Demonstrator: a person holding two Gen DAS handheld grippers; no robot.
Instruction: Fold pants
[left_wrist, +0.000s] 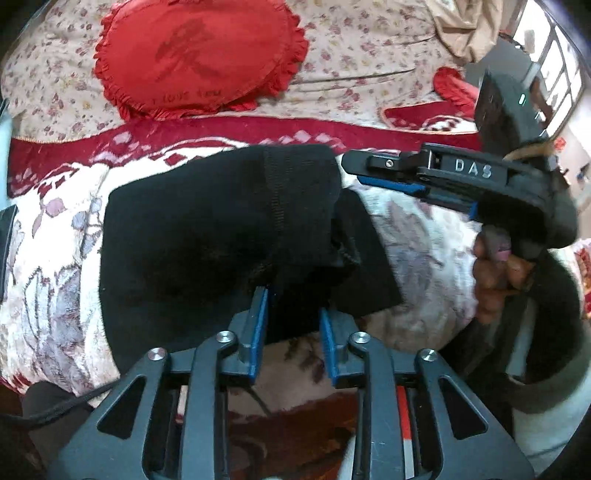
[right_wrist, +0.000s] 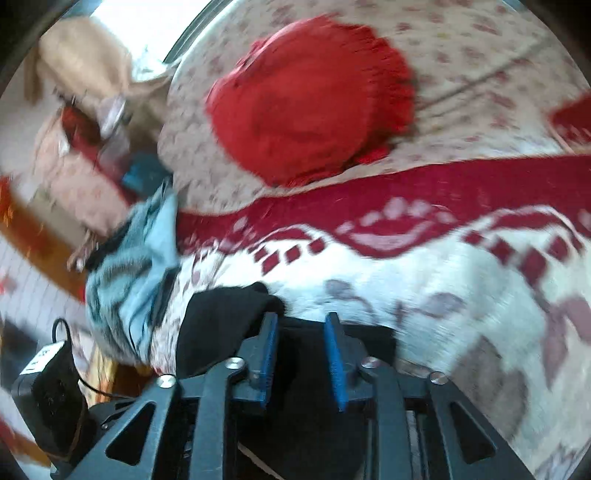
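The black pants (left_wrist: 207, 236) lie folded in a thick stack on the white and red patterned blanket (left_wrist: 55, 280). My left gripper (left_wrist: 293, 299) is open, its blue pads at the stack's near edge with nothing between them. My right gripper (left_wrist: 354, 168) shows from the side in the left wrist view, just right of the stack's far corner. In the right wrist view my right gripper (right_wrist: 300, 325) is open over the black pants (right_wrist: 221, 314), which fill the space below its fingers. That view is blurred by motion.
A red frilled round cushion (left_wrist: 199, 55) lies on the floral bedspread (left_wrist: 369, 48) behind the blanket. A light blue garment (right_wrist: 136, 273) hangs at the bed's left edge in the right wrist view. A black device with a cable (right_wrist: 51, 398) sits low at the left there.
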